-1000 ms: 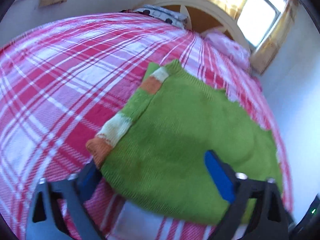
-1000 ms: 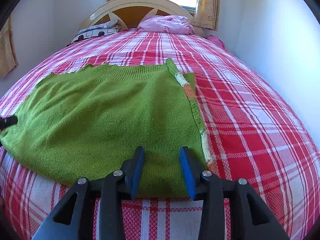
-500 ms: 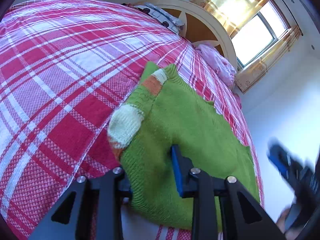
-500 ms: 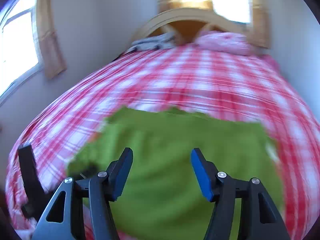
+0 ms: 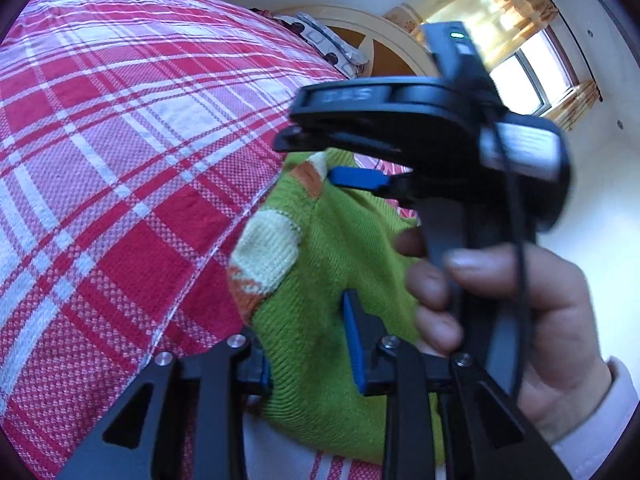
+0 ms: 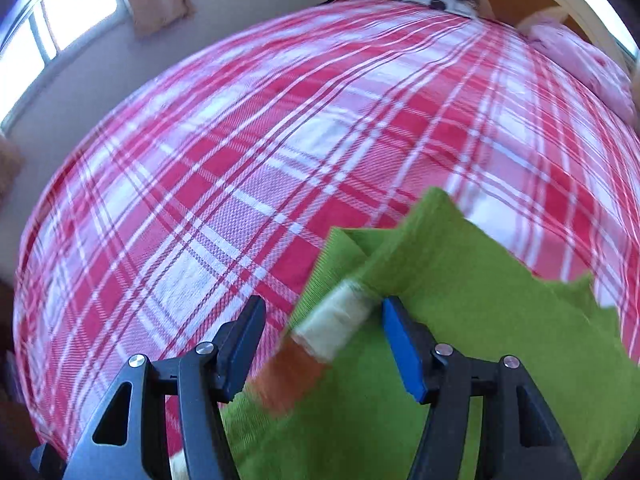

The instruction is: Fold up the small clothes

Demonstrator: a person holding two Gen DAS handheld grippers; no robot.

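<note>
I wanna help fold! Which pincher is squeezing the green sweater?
The left gripper: its blue pads pinch the green sweater. The right gripper stands open, the striped sleeve loose between its fingers.

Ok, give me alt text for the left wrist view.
The left gripper pinches the near edge of a green knit sweater on a red plaid bed. The right gripper, in a hand, reaches over its striped sleeve.
</note>
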